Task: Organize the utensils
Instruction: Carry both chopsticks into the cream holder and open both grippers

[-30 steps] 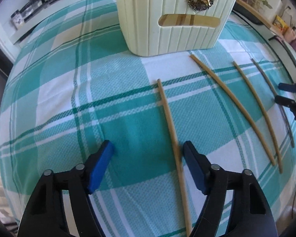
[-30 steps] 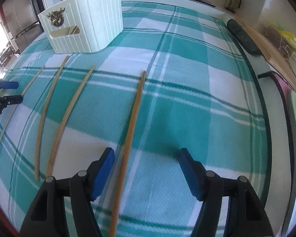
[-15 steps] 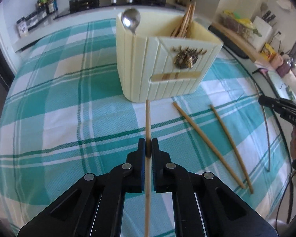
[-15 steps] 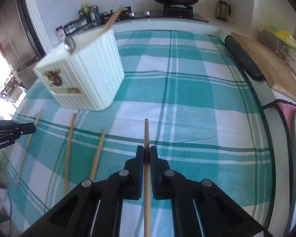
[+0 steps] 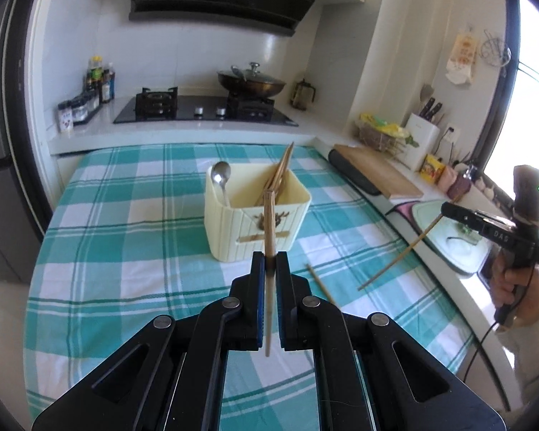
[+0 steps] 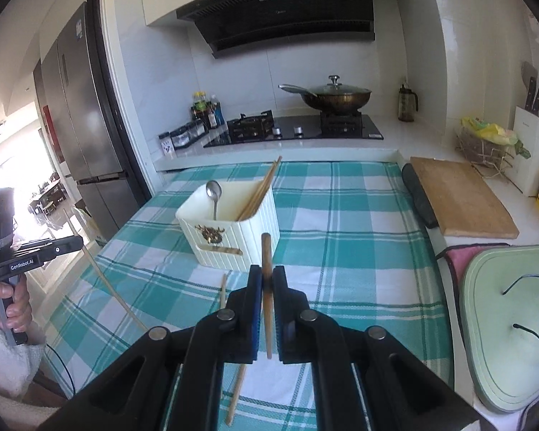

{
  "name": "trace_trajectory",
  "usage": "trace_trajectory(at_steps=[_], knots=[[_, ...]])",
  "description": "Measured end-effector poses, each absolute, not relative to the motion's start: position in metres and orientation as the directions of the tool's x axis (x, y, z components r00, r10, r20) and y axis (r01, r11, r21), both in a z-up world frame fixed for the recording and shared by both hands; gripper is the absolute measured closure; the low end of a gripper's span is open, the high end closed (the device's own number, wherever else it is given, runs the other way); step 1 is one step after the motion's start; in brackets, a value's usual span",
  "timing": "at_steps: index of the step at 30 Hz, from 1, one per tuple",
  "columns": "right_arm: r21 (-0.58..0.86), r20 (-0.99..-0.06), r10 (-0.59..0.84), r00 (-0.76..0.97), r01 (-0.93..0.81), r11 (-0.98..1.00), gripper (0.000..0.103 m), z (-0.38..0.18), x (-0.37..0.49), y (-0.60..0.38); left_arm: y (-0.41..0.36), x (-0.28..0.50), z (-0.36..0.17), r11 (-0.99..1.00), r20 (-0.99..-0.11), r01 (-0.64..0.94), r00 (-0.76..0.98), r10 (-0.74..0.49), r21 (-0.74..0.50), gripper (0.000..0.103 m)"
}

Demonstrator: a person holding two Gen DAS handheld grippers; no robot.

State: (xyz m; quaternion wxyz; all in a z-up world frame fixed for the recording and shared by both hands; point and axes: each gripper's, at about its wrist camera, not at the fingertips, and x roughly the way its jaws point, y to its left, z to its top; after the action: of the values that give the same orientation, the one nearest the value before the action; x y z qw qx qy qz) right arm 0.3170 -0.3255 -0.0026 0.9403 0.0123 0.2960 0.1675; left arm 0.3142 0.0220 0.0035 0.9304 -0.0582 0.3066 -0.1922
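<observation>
A cream ribbed utensil holder [image 5: 233,226] stands on the checked cloth, with a spoon [image 5: 222,179] and several chopsticks [image 5: 278,176] in it; it also shows in the right wrist view [image 6: 240,237]. My left gripper [image 5: 268,269] is shut on a chopstick [image 5: 268,222], held in the air in front of the holder. My right gripper [image 6: 266,280] is shut on another chopstick [image 6: 266,262], also lifted. The right gripper shows in the left view [image 5: 449,212] with its chopstick [image 5: 395,258] slanting down. A chopstick [image 5: 319,285] lies on the cloth.
A wooden cutting board [image 6: 456,197] and a dark roll [image 6: 417,197] lie at the right edge. A green lid [image 6: 510,323] sits at the near right. A stove with a pan [image 6: 334,98] is behind the table. A loose chopstick [image 6: 222,291] lies below my right gripper.
Both grippers closed on chopsticks lying on the cloth, then lifted them up and tilted to look level across the kitchen toward the holder.
</observation>
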Motion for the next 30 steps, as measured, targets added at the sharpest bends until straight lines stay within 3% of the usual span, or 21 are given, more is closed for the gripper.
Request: trace_trajectory(at_steps=[11, 14, 17, 21, 25, 30], knots=[[0.075, -0.323, 0.338, 0.884, -0.333, 0.940, 0.097, 0.087, 0.384, -0.285, 0.028, 0.382, 0.113, 0.949, -0.326, 0.233, 0.899, -0.293, -0.212, 0.099], [0.071, -0.263, 0.350, 0.899, -0.344, 0.936, 0.097, 0.103, 0.407, -0.269, 0.020, 0.420, 0.111, 0.958, -0.329, 0.196, 0.908, -0.258, -0.210, 0.099], [0.067, -0.231, 0.367, 0.901, -0.361, 0.930, 0.097, 0.102, 0.432, -0.254, 0.010, 0.458, 0.091, 0.963, -0.388, 0.176, 0.888, -0.246, -0.206, 0.099], [0.076, -0.304, 0.397, 0.866, -0.393, 0.916, 0.097, 0.075, 0.468, -0.232, -0.003, 0.498, 0.049, 0.966, -0.505, 0.171, 0.826, -0.249, -0.195, 0.099], [0.111, -0.436, 0.428, 0.792, -0.425, 0.898, 0.097, 0.033, 0.508, -0.210, -0.014, 0.527, 0.006, 0.966, -0.613, 0.170, 0.748, -0.255, -0.195, 0.099], [0.188, -0.562, 0.444, 0.698, -0.415, 0.890, 0.096, -0.020, 0.550, -0.198, -0.023, 0.548, -0.029, 0.965, -0.683, 0.172, 0.682, -0.263, -0.200, 0.099]])
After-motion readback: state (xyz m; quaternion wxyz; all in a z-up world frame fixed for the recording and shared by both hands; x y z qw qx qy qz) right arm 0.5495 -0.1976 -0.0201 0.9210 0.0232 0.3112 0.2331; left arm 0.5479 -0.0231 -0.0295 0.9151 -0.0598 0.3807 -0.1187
